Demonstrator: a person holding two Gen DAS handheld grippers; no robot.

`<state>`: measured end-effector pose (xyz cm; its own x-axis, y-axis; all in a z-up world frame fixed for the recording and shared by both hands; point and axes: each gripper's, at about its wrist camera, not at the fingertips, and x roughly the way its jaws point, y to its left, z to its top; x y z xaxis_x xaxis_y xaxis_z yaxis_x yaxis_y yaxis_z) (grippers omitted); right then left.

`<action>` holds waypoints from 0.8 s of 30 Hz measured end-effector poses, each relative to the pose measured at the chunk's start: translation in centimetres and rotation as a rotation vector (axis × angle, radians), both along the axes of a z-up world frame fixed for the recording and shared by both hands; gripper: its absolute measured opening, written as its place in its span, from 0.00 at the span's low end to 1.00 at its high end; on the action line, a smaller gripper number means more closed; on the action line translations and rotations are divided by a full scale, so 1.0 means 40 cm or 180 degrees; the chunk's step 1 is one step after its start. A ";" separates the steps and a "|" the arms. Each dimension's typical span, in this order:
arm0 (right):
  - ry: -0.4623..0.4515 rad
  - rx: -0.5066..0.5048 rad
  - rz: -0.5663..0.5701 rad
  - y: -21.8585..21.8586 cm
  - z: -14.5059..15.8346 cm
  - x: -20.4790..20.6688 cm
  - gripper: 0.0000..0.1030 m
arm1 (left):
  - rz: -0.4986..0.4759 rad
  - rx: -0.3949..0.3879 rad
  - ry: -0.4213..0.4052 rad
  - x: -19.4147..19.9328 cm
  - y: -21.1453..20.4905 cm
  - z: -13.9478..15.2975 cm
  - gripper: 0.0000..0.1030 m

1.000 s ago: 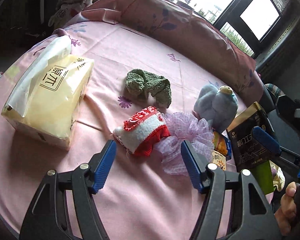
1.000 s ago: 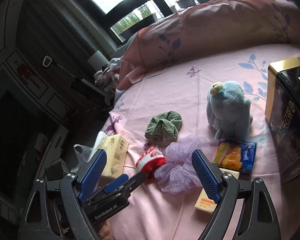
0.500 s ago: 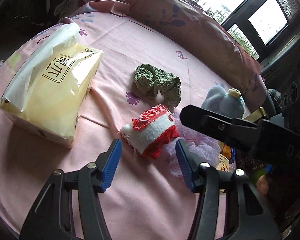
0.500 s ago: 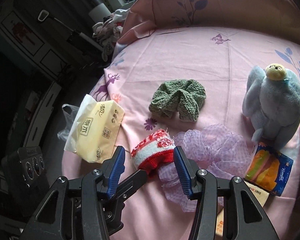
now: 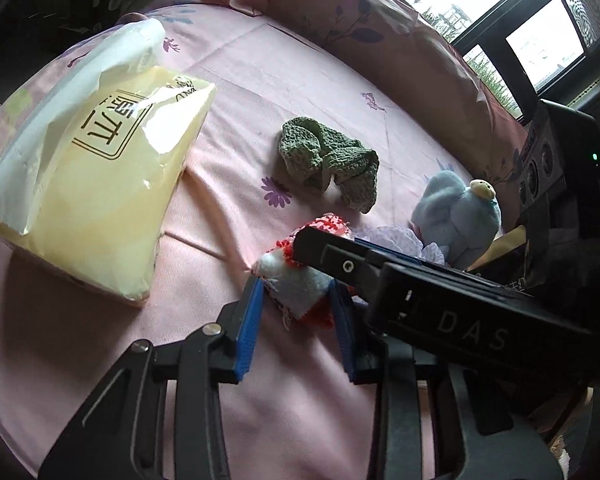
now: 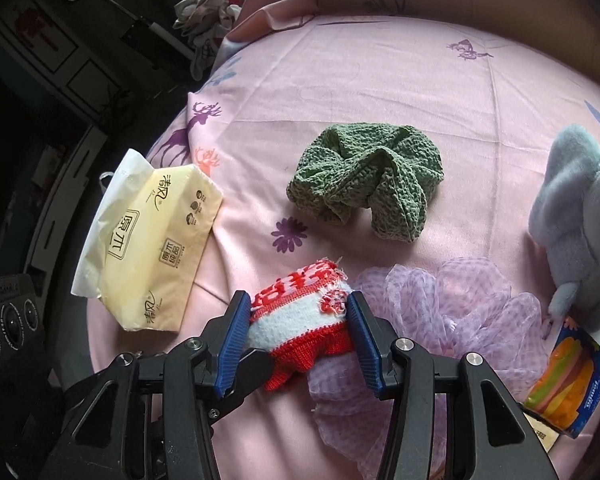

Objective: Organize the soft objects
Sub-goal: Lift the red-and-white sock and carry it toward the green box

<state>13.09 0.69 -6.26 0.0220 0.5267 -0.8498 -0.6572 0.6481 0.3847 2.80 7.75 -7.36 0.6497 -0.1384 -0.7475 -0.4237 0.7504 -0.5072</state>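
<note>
A red and white knitted piece [image 5: 300, 292] [image 6: 300, 320] lies on the pink cloth [image 6: 380, 80]. My left gripper [image 5: 296, 292] has its blue pads against the piece's near end, and its jaws are closing. My right gripper [image 6: 298, 304] comes from the other side. Its pads press on both flanks of the same piece while its jaws are closing too. In the left wrist view the right gripper's black body hides part of the knit. A crumpled green knitted cloth [image 6: 368, 176] [image 5: 328, 160] lies farther back.
A lilac mesh pouf [image 6: 440, 308] touches the knit's right side. A blue-grey plush toy [image 6: 580, 208] [image 5: 456, 216] sits beyond it. A yellow tissue pack [image 5: 92, 184] [image 6: 152, 240] lies at the left. A small tissue packet [image 6: 568, 380] lies at the right.
Both grippers' jaws narrowed from wide open onto the red and white knit. The right gripper came down and forward over it, crossing into the left wrist view.
</note>
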 end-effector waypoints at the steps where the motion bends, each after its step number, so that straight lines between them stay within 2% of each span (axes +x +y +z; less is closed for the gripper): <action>1: 0.0010 0.0021 0.0013 -0.002 -0.003 -0.002 0.48 | -0.0023 0.0020 0.0000 0.002 -0.005 0.001 0.23; 4: 0.0038 0.0108 -0.0011 -0.013 -0.003 -0.005 0.44 | -0.0079 0.0123 -0.0039 0.000 -0.021 0.009 0.17; 7: 0.0066 0.0252 -0.0012 -0.024 0.010 -0.013 0.41 | -0.0131 0.0057 -0.0205 -0.011 -0.024 0.026 0.12; 14: -0.0207 0.0568 0.0049 -0.040 0.091 -0.068 0.40 | -0.0163 0.0369 -0.0536 -0.057 -0.056 0.102 0.11; 18: -0.0304 0.0766 -0.0037 -0.076 0.141 -0.087 0.40 | -0.0244 0.0477 -0.0764 -0.079 -0.076 0.146 0.11; 24: -0.0608 0.0930 -0.0159 -0.126 0.216 -0.120 0.40 | -0.0386 0.0638 -0.1057 -0.106 -0.114 0.205 0.11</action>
